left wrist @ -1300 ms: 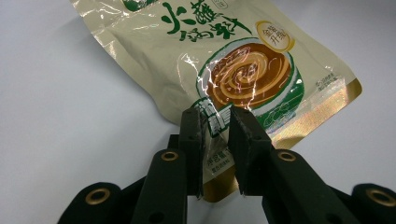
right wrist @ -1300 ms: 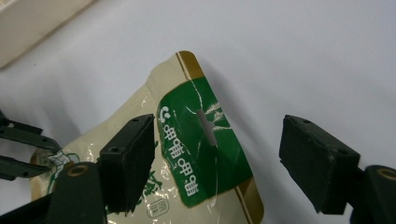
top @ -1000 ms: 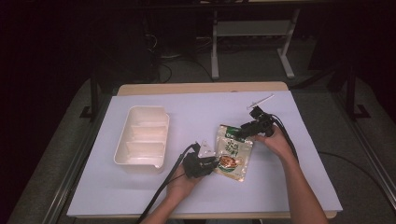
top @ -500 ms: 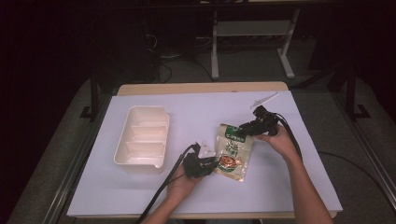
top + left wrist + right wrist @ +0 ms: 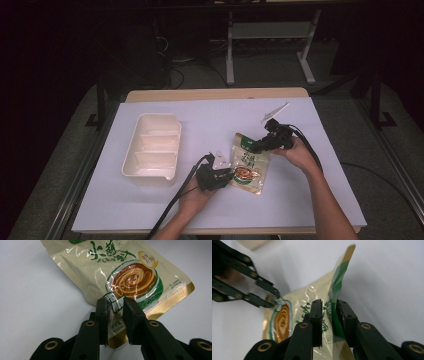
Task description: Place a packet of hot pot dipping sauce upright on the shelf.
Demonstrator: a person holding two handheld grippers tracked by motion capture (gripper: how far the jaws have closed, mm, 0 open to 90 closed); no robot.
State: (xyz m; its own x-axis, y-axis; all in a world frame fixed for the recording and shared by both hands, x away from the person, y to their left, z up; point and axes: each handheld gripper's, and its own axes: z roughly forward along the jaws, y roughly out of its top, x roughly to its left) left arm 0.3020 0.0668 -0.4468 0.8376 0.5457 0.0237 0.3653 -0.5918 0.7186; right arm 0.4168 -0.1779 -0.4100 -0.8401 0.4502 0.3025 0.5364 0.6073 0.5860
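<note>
Table: white sheet over the table (image 5: 310, 200), dark room beyond.
Left tongs (image 5: 115, 305): clenched on the near edge of the snack pouch (image 5: 120, 272).
Right tongs (image 5: 329, 308): jaws have just been closing, now pinching the pouch's green top edge, lifted off the sheet.
Pouch: between both hands, right of centre.
Tray (image 5: 152, 150): white, compartmented, well apart at left.

one snack pouch (image 5: 249, 162), one white tray (image 5: 152, 148) with three compartments, two grippers, left (image 5: 220, 176) and right (image 5: 264, 143), one small clear plastic scrap (image 5: 275, 110), possibly a torn strip, on one white sheet (image 5: 150, 210).
</note>
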